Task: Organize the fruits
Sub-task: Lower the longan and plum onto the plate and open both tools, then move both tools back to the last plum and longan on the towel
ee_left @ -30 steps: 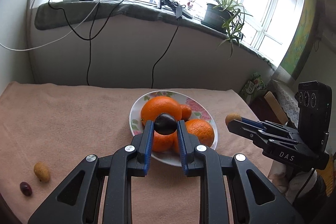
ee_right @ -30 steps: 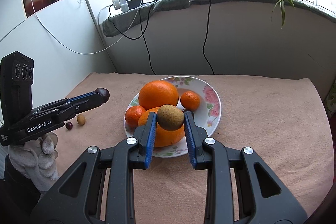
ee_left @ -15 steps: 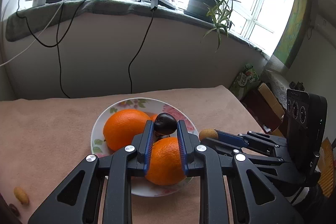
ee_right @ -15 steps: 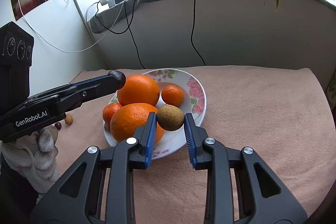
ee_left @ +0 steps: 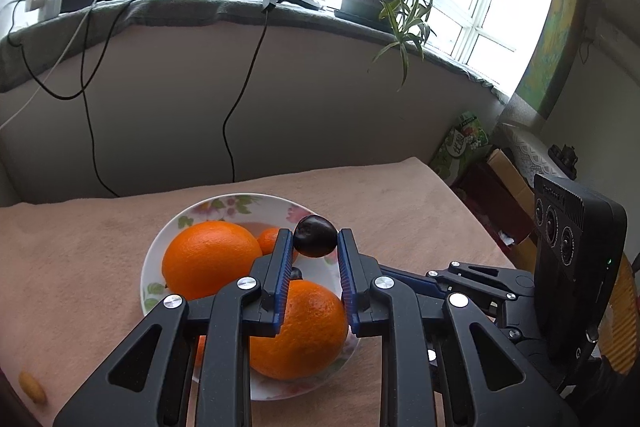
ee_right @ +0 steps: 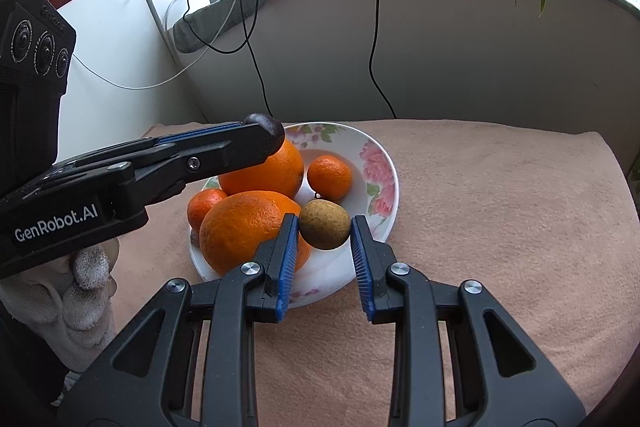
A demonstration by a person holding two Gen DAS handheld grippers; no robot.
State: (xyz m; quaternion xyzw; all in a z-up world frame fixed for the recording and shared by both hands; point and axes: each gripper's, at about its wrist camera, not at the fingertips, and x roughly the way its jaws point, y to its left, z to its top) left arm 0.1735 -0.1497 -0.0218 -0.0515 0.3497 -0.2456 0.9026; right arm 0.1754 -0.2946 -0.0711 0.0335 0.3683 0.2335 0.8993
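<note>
Left gripper: clamped on dark plum, above plate.
Right gripper: clamped on brown fruit, over plate rim.

Glossy glazed plate, fuzzy matt cloth, dimpled oranges

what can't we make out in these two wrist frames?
- Left wrist view: right tongs' tips and their fruit are hidden behind the left tongs.
- Left wrist view: a small dark fruit on the plate is mostly covered.
- Right wrist view: plate's near-left rim is hidden by the big orange.
</note>
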